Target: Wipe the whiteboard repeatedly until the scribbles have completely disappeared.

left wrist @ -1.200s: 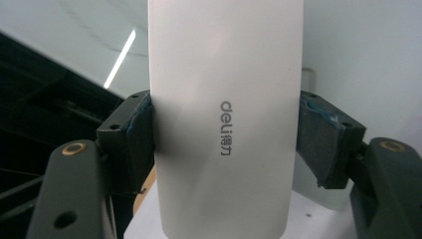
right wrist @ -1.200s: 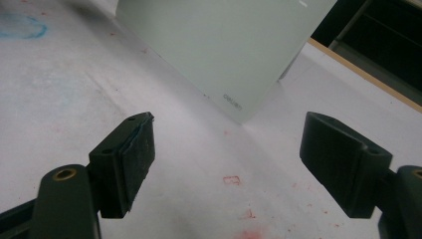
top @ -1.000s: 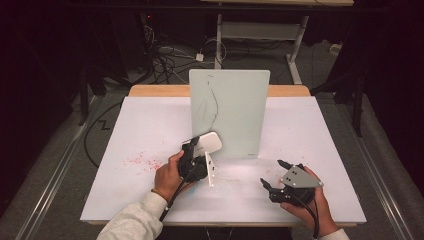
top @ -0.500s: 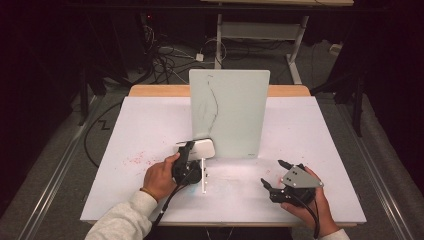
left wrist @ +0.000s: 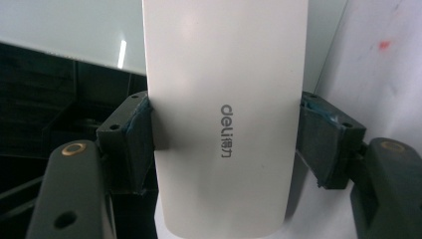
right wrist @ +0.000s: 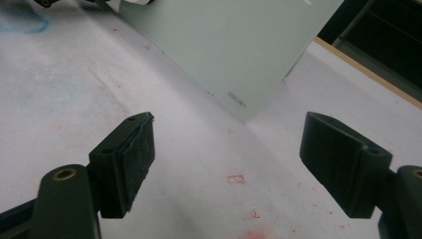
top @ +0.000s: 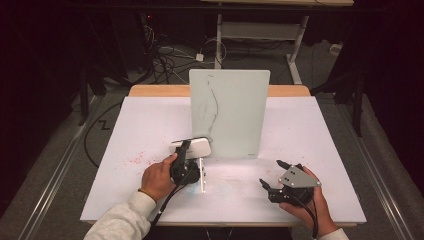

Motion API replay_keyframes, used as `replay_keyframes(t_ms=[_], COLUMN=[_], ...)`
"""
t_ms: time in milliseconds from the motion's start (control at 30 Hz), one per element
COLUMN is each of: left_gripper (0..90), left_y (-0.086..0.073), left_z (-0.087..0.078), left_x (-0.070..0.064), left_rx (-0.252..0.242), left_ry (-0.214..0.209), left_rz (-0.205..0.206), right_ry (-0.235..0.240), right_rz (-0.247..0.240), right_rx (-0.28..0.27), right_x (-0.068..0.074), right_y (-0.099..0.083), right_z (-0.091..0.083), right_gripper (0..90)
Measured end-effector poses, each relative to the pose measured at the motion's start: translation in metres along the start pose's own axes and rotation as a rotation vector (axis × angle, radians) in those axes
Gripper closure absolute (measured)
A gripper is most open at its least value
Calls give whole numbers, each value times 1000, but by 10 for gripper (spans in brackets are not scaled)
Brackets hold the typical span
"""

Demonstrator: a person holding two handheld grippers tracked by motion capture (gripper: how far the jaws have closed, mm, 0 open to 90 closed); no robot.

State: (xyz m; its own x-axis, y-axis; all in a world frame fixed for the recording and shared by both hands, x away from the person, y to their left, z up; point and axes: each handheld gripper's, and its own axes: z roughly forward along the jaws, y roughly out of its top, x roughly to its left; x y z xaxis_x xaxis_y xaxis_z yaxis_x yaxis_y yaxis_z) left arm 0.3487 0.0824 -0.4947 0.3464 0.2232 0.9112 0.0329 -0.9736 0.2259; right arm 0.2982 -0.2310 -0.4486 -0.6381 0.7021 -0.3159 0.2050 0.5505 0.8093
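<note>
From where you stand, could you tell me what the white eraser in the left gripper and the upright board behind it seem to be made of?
White eraser: likely smooth matte plastic, with an even sheen and a printed grey logo. Upright board: probably frosted glass or glossy coated panel, pale green, reflecting a light streak; the frames leave it open.

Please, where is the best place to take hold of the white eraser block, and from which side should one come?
Probably across its two long edges near the middle, as the left tongs do now. The white eraser is a flat slab with straight parallel sides, so the pads sit flush there. Come from its short end, along its length; this likely leaves the broad face free toward the standing glass board.
</note>
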Motion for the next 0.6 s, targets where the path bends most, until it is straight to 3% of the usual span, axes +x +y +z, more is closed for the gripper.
replay_keyframes(t_ms=[100,333,600], left_gripper=[291,291,291], left_y=[8,42,59], left_z=[0,2,3], left_x=[-4,-12,-5], left_rx=[-1,-30,-60], left_ry=[-2,-6,-12], left_rz=[11,-12,-29], right_ry=[-1,5,1], right_rz=[-1,5,10], right_rx=[2,5,1], right_x=[1,0,-1], right_y=[0,-1,-1], right_z=[1,2,0], right_gripper=[224,223,224])
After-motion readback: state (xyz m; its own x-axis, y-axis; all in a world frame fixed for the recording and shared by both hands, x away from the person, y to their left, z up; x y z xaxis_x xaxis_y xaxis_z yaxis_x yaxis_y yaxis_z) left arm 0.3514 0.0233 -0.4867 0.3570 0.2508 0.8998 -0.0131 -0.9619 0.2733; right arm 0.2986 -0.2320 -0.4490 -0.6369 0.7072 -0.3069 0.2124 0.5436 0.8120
